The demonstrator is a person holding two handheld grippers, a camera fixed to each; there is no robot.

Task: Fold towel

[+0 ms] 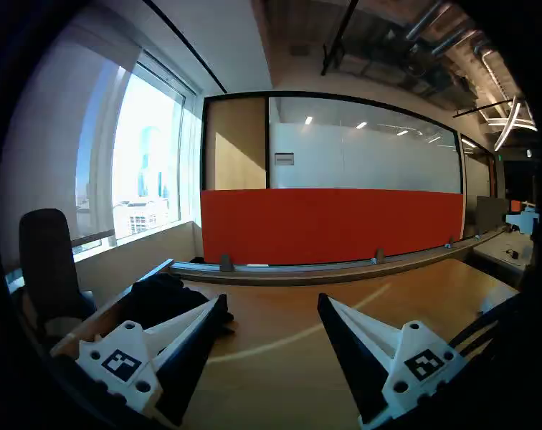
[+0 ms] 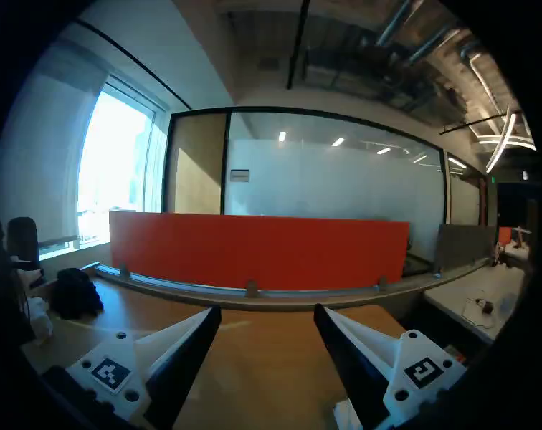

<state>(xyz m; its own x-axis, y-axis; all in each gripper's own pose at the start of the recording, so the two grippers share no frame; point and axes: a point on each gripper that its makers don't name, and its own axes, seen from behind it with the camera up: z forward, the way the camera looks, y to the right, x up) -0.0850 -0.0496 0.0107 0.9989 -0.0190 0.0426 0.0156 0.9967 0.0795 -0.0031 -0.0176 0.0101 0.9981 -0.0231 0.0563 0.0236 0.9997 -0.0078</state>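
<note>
My left gripper (image 1: 271,304) is open over a wooden desk (image 1: 285,351), its black-and-white fingers spread wide with nothing between them. A crumpled dark cloth (image 1: 160,297), possibly the towel, lies on the desk just beyond the left finger, near the window side. In the right gripper view my right gripper (image 2: 266,315) is also open and empty above the same desk (image 2: 271,373). The dark cloth (image 2: 76,292) sits far off to its left.
An orange divider panel (image 1: 328,223) runs along the desk's far edge behind a metal rail (image 1: 307,271). A black chair back (image 1: 47,261) stands at the left by the window. Another white desk (image 2: 479,290) with small items lies to the right.
</note>
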